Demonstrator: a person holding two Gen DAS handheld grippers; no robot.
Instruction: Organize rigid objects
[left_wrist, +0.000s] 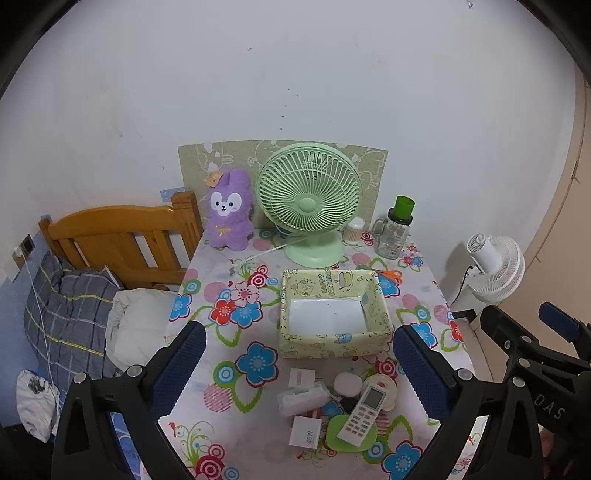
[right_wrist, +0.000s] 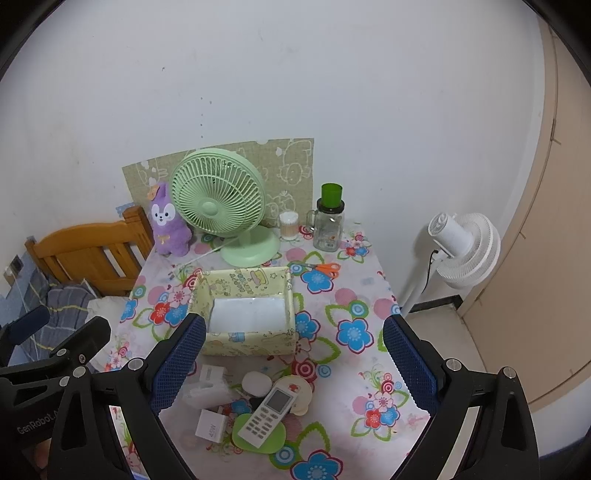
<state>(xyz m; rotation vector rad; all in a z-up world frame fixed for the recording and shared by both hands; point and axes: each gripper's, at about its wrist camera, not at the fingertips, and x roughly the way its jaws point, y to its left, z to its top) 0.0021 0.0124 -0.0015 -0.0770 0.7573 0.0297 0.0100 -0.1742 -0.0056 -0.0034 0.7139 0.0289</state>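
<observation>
White remote (left_wrist: 362, 413) lies near the table's front edge atop a green dish (left_wrist: 351, 430), long axis running near-left to far-right, between the spread, empty left gripper (left_wrist: 299, 365) and right gripper (right_wrist: 293, 356), box (left_wrist: 334, 345) just beyond.

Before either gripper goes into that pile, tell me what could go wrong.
The remote lies tilted across the green dish and the round lids; gripping it could drag or flip them. The clear bag leans against the white charger box, so a grasp there may catch both. Both the left gripper and right gripper are open and close together; they may collide.
</observation>
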